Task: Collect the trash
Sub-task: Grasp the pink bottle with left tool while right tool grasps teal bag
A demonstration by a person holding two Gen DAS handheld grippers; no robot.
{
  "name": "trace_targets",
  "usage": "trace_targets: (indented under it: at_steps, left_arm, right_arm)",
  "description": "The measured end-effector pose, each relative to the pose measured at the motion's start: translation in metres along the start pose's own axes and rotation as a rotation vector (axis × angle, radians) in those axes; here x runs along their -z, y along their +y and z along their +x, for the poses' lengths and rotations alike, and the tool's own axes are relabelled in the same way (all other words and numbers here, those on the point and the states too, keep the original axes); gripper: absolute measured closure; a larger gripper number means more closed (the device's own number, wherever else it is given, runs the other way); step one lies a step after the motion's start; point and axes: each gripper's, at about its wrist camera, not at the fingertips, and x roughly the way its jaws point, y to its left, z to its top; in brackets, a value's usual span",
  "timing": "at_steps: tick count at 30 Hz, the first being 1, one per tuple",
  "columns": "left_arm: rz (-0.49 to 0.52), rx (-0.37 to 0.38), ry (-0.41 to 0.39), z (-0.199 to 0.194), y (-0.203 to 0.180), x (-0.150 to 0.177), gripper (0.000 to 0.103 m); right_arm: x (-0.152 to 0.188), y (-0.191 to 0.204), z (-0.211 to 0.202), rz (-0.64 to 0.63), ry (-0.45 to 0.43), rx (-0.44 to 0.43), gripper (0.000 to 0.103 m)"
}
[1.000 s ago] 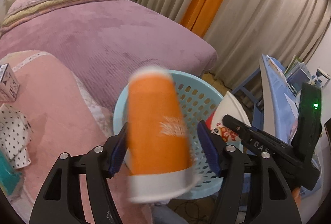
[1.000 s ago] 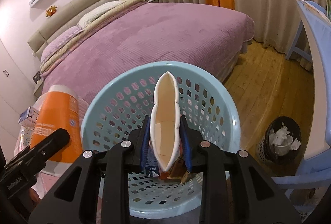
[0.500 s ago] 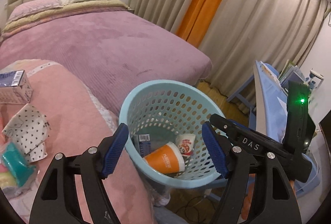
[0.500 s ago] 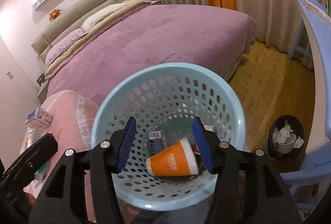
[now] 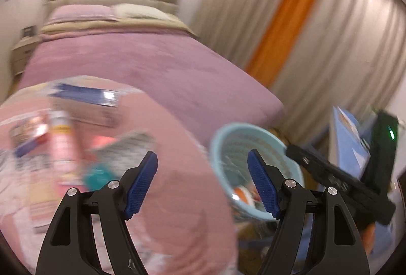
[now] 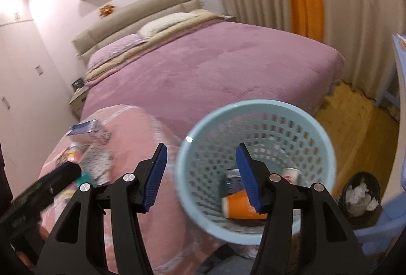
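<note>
With the orange paper cup point(image 6: 239, 206) now released into the blue basket point(image 6: 256, 104), both the left gripper point(image 5: 203, 186) and right gripper point(image 6: 200, 177) stand open and empty, freeing them for the litter on the pink blanket point(image 6: 132, 132) to their left.

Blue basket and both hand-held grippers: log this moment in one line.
left hand-held gripper: open, empty | right hand-held gripper: open, empty | blue basket: holds orange cup | pink cover: items remain
</note>
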Motion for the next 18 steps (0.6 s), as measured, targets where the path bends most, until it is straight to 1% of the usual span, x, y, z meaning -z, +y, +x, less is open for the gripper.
trace_targets:
  at_steps: [1,2,3,7,10,12,14,18]
  left_arm:
    - [-0.042,-0.024,-0.019,-0.008,0.016,-0.002,0.031]
    - [-0.064,-0.039,-0.028,-0.013,0.026,-0.003,0.031]
    - [-0.081,-0.053,-0.034,-0.018,0.035,-0.003,0.031]
    - [-0.166,-0.143,-0.031,-0.029,0.082,-0.008,0.031]
    - [-0.219,-0.160,-0.003,-0.027,0.110,-0.008,0.030]
    - [-0.246,-0.180,0.018,-0.017,0.127,-0.012,0.028]
    - [-0.249,-0.201,0.047,-0.006,0.136,-0.016,0.028]
    - [-0.253,-0.215,0.109,0.014,0.149,-0.017,0.028]
  right_arm:
    - [0.000,0.006,0.000,-0.007,-0.004,-0.017,0.050]
    - [0.002,0.012,-0.001,-0.014,-0.009,-0.033,0.050]
    - [0.006,0.026,-0.002,-0.034,-0.023,-0.063,0.050]
    - [0.015,0.060,0.001,-0.104,-0.029,-0.120,0.050]
    - [0.022,0.089,0.009,-0.168,-0.006,-0.146,0.050]
    - [0.031,0.104,0.019,-0.191,0.009,-0.168,0.050]
    - [0.037,0.115,0.026,-0.196,0.036,-0.193,0.050]
    - [0.054,0.135,0.046,-0.232,0.098,-0.216,0.050]
